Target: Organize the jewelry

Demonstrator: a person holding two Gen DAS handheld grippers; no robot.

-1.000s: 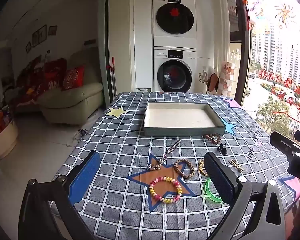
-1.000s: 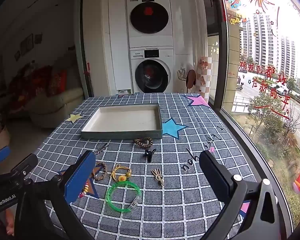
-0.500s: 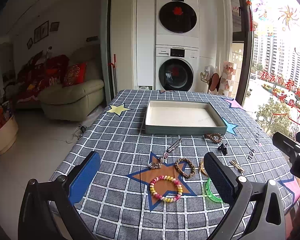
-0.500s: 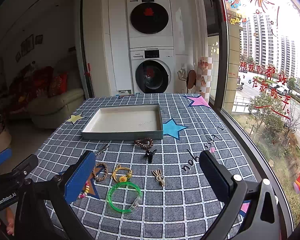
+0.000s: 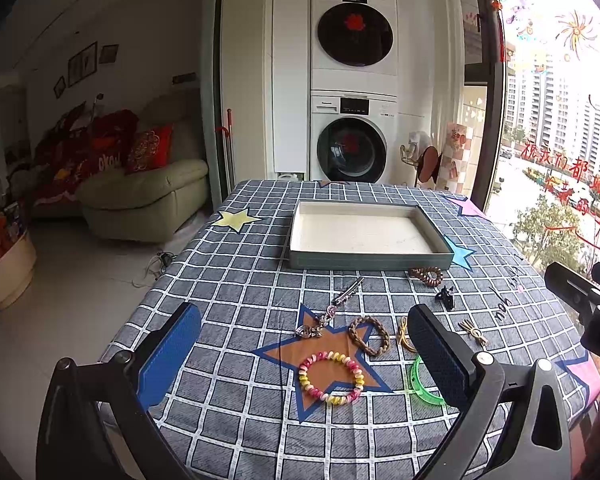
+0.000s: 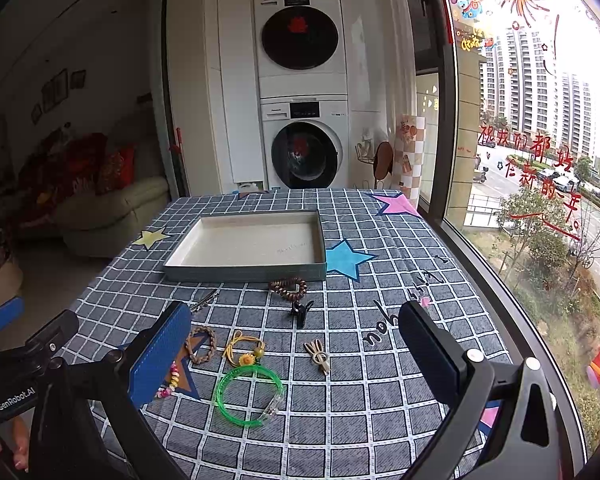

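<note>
Checked grey cloth (image 5: 236,280) with sewn-on stars covers a table beside a big window, washer and dryer stacked behind. Tray (image 5: 364,258), shallow, grey-walled, pale inside, sits empty at the far middle; no piece is in it yet, so sorting looks unstarted. Jewelry lies loose in front of it: coiled brown band (image 6: 288,288) just before the tray wall, small black claw clip (image 6: 300,312) near it, metal clip with chain (image 5: 334,310), braided brown bracelet (image 5: 370,335), pastel bead bracelet (image 5: 331,378) on the orange star, yellow tie with flower (image 6: 244,350), tan bow clip (image 6: 319,357), translucent green bangle (image 6: 249,395). Since a second ago both views have barely shifted, the left one easing slightly lower and closer; nothing on the cloth has moved. Left gripper (image 5: 304,346) hovers wide, empty, framing the bead bracelet, likely the first pick. Right gripper (image 6: 294,350) is also wide and empty, above the green bangle.
</note>
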